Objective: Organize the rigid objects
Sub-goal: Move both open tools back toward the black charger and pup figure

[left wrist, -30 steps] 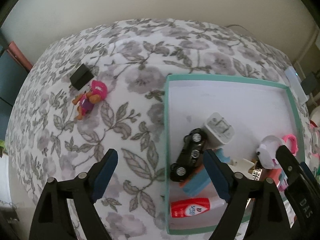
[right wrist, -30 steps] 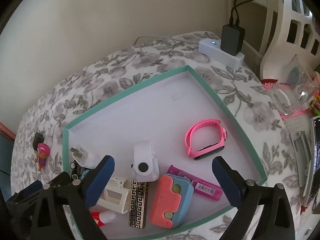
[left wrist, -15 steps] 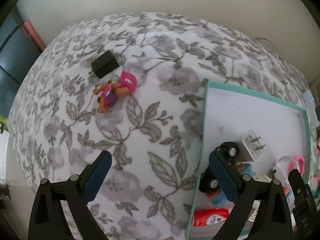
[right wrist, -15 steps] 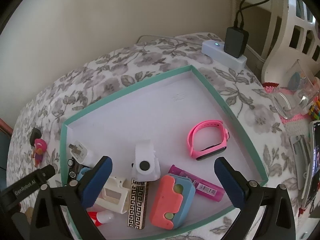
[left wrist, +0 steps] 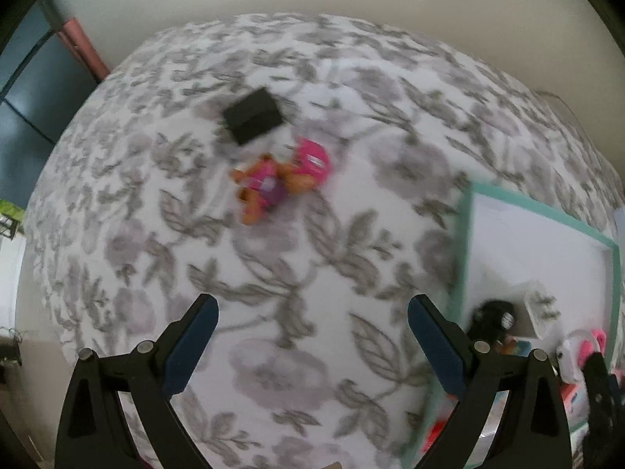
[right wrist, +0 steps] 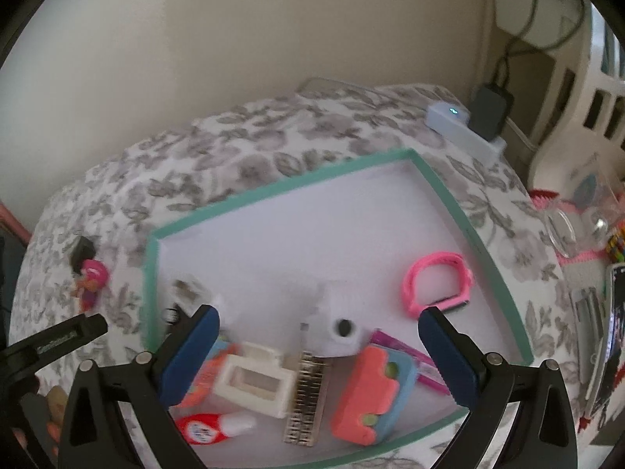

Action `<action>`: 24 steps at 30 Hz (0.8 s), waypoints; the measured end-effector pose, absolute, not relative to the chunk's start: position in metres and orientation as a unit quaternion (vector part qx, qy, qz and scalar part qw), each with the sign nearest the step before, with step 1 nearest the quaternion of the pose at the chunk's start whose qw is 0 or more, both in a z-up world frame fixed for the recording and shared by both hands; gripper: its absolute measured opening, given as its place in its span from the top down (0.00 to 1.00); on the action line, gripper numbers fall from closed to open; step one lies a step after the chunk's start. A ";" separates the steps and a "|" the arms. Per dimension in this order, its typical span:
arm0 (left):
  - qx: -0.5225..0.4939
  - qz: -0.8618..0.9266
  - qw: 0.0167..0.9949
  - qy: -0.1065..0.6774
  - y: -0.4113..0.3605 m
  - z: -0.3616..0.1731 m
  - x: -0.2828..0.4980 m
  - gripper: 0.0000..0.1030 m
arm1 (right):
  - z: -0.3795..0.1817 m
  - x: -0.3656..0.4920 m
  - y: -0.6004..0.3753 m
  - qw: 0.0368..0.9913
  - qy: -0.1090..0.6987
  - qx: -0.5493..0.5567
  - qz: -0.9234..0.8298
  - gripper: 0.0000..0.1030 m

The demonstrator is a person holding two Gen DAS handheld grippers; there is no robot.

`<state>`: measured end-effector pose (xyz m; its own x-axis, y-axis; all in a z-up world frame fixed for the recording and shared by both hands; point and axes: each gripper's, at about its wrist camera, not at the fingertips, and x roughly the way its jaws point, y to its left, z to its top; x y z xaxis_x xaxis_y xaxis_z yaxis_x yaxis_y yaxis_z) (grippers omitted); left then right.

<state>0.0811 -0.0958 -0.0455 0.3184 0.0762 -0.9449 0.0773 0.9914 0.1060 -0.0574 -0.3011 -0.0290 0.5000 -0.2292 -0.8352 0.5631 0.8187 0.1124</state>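
A pink toy figure (left wrist: 281,183) lies on the floral tablecloth (left wrist: 273,293), with a black block (left wrist: 253,115) just behind it. My left gripper (left wrist: 310,312) is open and empty, hovering over bare cloth short of the figure. The teal-rimmed tray (left wrist: 465,234) is at the right. In the right wrist view my right gripper (right wrist: 318,324) is open and empty above the tray (right wrist: 273,191), which holds a white toy camera (right wrist: 340,324), a pink wristband (right wrist: 437,285), a coral-and-blue case (right wrist: 371,394) and several other small items. The figure (right wrist: 90,279) shows at the left.
A white power strip with a black adapter (right wrist: 468,125) sits at the table's far corner. Glasses, pens and a phone (right wrist: 586,258) crowd the right side. A wall runs behind the table. The table edge drops off at the left (left wrist: 35,273).
My left gripper has swung left, away from the tray and toward the pink figure and black block. The right gripper has shifted slightly over the tray. Both stay open.
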 end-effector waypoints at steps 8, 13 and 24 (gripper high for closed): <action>0.037 0.059 0.812 0.579 -0.036 -0.035 0.107 0.05 | -0.015 -0.035 -0.258 0.865 0.433 0.166 -0.190 0.00; -0.003 0.090 0.806 0.586 0.006 -0.032 0.116 0.05 | -0.015 -0.019 -0.226 0.871 0.443 0.138 -0.163 0.00; -0.021 0.112 0.803 0.585 0.043 -0.031 0.126 0.05 | -0.017 0.007 -0.176 0.881 0.441 0.131 -0.107 0.00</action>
<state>0.1260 0.0428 -0.0309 0.2906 0.1559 -0.9441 -0.2051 0.9738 0.0977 0.0068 -0.1755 -0.0170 0.5884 -0.0723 -0.8053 0.3037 0.9428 0.1373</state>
